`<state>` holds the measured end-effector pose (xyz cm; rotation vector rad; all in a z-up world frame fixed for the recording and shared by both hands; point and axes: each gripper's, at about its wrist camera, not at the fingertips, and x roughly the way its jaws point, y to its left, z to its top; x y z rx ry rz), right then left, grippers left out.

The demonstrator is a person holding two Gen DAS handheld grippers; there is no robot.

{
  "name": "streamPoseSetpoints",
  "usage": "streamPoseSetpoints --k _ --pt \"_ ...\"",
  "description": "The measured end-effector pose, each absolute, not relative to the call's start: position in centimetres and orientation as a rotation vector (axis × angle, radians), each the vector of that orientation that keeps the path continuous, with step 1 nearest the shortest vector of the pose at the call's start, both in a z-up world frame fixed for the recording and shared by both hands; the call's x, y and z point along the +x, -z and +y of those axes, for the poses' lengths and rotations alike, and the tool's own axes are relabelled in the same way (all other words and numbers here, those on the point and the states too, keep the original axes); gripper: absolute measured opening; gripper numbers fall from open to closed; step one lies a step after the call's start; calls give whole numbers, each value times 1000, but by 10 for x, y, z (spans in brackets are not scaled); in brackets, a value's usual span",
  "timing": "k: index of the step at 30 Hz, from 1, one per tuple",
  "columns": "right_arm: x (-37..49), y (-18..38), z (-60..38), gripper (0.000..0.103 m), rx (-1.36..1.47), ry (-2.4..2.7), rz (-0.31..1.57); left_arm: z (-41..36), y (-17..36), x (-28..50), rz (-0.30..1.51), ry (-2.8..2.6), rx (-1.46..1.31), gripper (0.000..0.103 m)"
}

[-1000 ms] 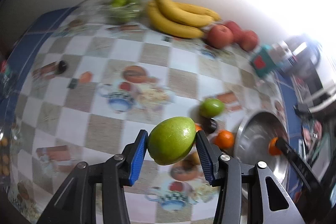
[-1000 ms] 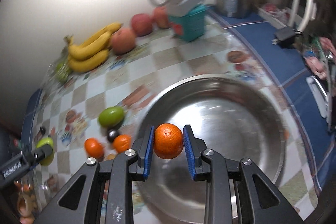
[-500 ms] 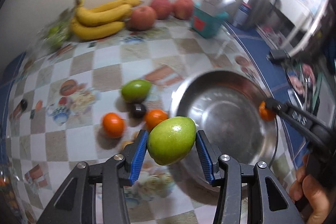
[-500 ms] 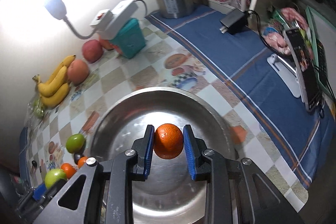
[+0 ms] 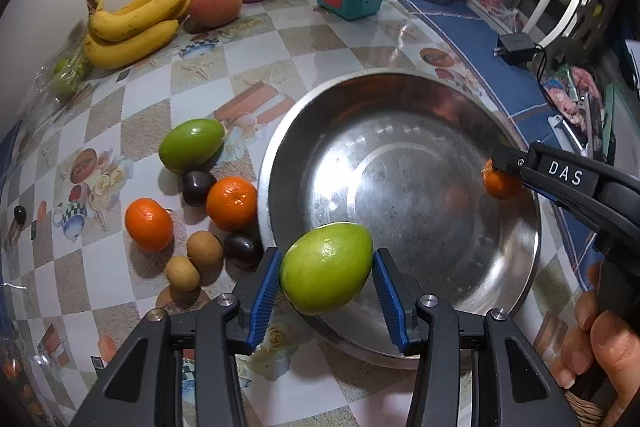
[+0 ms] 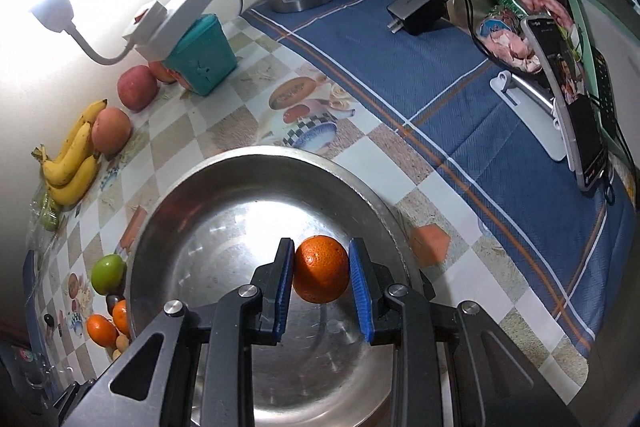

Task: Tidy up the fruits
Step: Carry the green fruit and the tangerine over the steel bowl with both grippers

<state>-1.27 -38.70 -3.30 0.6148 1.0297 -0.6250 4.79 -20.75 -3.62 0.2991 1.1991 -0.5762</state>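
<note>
Checked tablecloth, wall at 12 o'clock. Steel bowl (image 5: 400, 131) empty. Left gripper (image 5: 326, 281) clamps green fruit (image 5: 326, 267) over the bowl's 7 o'clock rim; right gripper (image 6: 320, 277) clamps orange (image 6: 320, 269) above the bowl's centre. Both likely poised for dropping in.

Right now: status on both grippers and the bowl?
Left gripper shut on green fruit. Right gripper shut on orange. Both over bowl, nothing inside it.

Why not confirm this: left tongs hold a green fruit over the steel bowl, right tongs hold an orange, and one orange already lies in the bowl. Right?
Not quite. The steel bowl is bare; the only orange there is gripped by the right tongs, as the right wrist view shows. The left tongs do hold the green fruit.
</note>
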Motion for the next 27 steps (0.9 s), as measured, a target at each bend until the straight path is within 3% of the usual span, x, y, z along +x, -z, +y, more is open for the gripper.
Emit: streamPoseSetpoints --k 27 --pt "-2 51 -392 29 597 619 1036 -228 55 49 1132 627 290 50"
